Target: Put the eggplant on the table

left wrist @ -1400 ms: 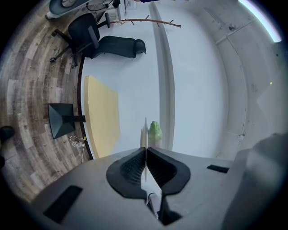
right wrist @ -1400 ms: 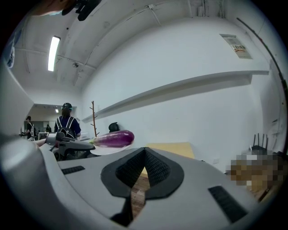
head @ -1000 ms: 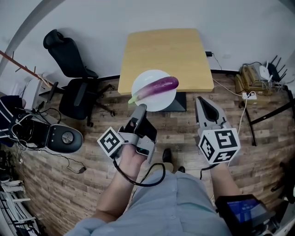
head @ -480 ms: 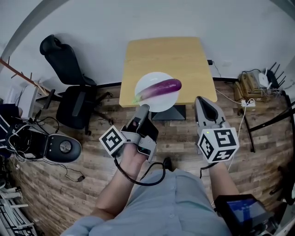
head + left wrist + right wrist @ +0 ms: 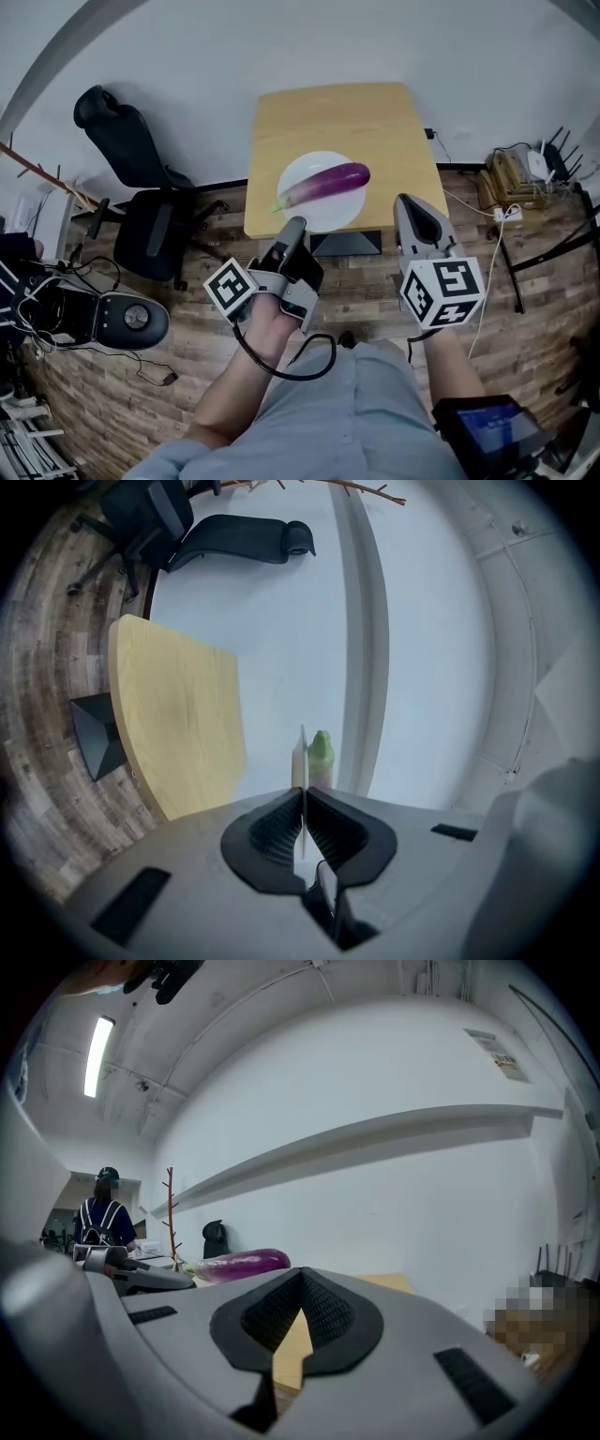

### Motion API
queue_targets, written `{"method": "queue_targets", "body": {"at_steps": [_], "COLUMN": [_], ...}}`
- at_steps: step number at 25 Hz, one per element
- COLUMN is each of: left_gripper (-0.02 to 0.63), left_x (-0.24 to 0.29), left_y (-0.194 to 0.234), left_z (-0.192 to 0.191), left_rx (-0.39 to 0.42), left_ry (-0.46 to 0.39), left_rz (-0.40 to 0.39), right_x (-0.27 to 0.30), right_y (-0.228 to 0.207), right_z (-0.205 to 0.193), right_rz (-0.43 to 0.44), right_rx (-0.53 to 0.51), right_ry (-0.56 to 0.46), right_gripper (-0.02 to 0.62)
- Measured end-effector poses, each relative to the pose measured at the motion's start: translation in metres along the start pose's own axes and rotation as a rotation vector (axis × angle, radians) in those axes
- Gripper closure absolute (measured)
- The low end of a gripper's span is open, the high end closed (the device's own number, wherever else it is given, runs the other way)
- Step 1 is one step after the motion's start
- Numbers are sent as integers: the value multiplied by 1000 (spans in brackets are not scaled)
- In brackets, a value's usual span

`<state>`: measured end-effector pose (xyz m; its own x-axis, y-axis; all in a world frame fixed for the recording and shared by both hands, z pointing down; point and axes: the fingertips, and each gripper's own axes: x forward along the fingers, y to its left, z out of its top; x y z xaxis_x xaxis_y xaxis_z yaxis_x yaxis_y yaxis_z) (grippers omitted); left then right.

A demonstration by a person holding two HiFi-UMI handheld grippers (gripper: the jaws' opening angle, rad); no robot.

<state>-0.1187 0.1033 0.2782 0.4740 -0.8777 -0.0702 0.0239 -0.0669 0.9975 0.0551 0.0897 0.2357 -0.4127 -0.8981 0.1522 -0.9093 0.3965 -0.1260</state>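
Note:
A purple eggplant (image 5: 323, 184) with a green stem lies on a white plate (image 5: 314, 211). My left gripper (image 5: 293, 227) is shut on the plate's near rim and holds it over the front edge of the wooden table (image 5: 337, 117). In the left gripper view the plate (image 5: 301, 757) shows edge-on between the pads, with the eggplant's green stem (image 5: 322, 752) just behind it. My right gripper (image 5: 406, 202) is shut and empty, to the right of the plate, just short of the table's front edge. In the right gripper view the eggplant (image 5: 242, 1264) shows to the left, beyond the closed jaws.
A black office chair (image 5: 141, 187) stands left of the table, with a round black device (image 5: 127, 321) and cables on the wooden floor nearby. Routers and cables (image 5: 525, 164) lie on the floor at the right. A person (image 5: 101, 1218) stands far off in the right gripper view.
Both grippers have moved toward the table. The plate with the eggplant, which hung mostly in front of the table's edge, now sits further over the tabletop.

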Motion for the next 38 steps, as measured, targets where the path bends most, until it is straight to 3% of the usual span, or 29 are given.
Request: {"method": "queue_targets", "body": {"at_steps": [7,13,29,38], "left_gripper": [594,594,594,594], "left_x": [14,69,80,150], "left_y": [6,3,15,17], "left_z": [5,-1,1,3], "left_rx": [-11,-27,-32,-36], "left_ry": [21,18,13,-41], "left_rz": [3,30,-13,6], "right_x": [8,32,50,100], "right_y": [-10,-54,-56,-116], "right_z": [-4,5,-17,4], "right_rz": [-27,-24,4,51], "right_rx": [6,23,13,21], "right_ry": [12,56,70,80], "right_gripper": [595,595,595,595]}}
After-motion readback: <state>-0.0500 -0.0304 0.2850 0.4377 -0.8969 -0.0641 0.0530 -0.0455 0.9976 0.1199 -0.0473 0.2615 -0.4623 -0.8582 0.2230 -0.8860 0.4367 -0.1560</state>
